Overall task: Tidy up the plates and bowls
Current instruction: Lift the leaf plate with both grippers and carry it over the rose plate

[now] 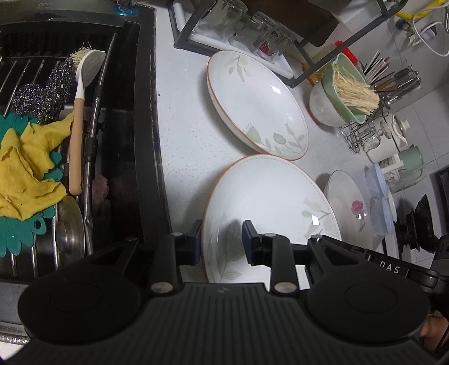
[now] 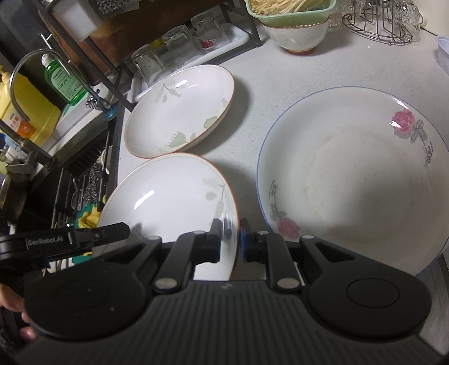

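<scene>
Two white leaf-pattern plates with orange rims lie on the counter: a near plate (image 1: 269,202) (image 2: 174,196) and a far plate (image 1: 255,101) (image 2: 179,109). A rose-pattern bowl (image 2: 353,179) (image 1: 348,202) sits to their right. My left gripper (image 1: 221,241) straddles the near plate's left rim, its jaws partly apart, one finger outside and one inside. My right gripper (image 2: 228,238) is closed on the same plate's right rim, one finger on each side. A white bowl holding a green basket (image 2: 297,31) (image 1: 336,95) stands at the back.
A black sink (image 1: 70,140) with scourers, a yellow cloth and a brush lies left of the plates. A black rack with glasses (image 1: 238,28) (image 2: 174,45) stands behind. A wire stand (image 2: 378,22), a cutlery holder (image 1: 393,81) and clear lids (image 1: 378,202) are at the right.
</scene>
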Demonstrator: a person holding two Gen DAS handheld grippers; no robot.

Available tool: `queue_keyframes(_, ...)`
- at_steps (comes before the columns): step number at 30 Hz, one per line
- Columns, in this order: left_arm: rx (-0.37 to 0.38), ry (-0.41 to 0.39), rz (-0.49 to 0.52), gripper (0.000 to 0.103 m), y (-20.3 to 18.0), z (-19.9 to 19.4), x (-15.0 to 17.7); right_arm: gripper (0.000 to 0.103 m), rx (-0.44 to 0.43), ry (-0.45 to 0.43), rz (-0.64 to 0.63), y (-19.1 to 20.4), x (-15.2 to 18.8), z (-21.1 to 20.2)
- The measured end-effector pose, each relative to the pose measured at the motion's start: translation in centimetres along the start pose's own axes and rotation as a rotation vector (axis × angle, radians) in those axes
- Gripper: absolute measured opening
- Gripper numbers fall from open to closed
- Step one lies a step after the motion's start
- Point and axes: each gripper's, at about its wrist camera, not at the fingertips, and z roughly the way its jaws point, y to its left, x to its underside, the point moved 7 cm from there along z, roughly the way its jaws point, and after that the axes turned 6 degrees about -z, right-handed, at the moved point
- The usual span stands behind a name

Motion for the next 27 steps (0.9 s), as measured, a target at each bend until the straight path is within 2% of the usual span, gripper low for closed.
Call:
queue_keyframes(10,0.027,0.013,-0.053,0.033,-0.4,-1.7,-0.7,0.016,-0.026,0.001,-0.049,1.2,-1.3,-2.1)
queue_keyframes(15,0.019,0.002,-0.032,0.033,-2.1,-2.8,-0.9,0.016,-0.034,-0.013,-0.034,1.2,-1.7,-3.7)
queue_keyframes(19,0.049,0.01,-0.026,0.033,-3.3,-3.1,-1.2,0.016,-0.052,-0.034,0.001,0.4,-1.8,-4.7)
queue_keyframes(23,0.078,0.03,-0.006,0.033,-5.0,-2.6,-1.5,0.016,-0.089,-0.054,0.096,-1.6,-1.6,-5.5)
queue_keyframes(27,0.103,0.048,0.013,0.033,-6.7,-1.6,-1.4,0.016,-0.089,-0.062,0.144,-3.4,-1.3,-6.1)
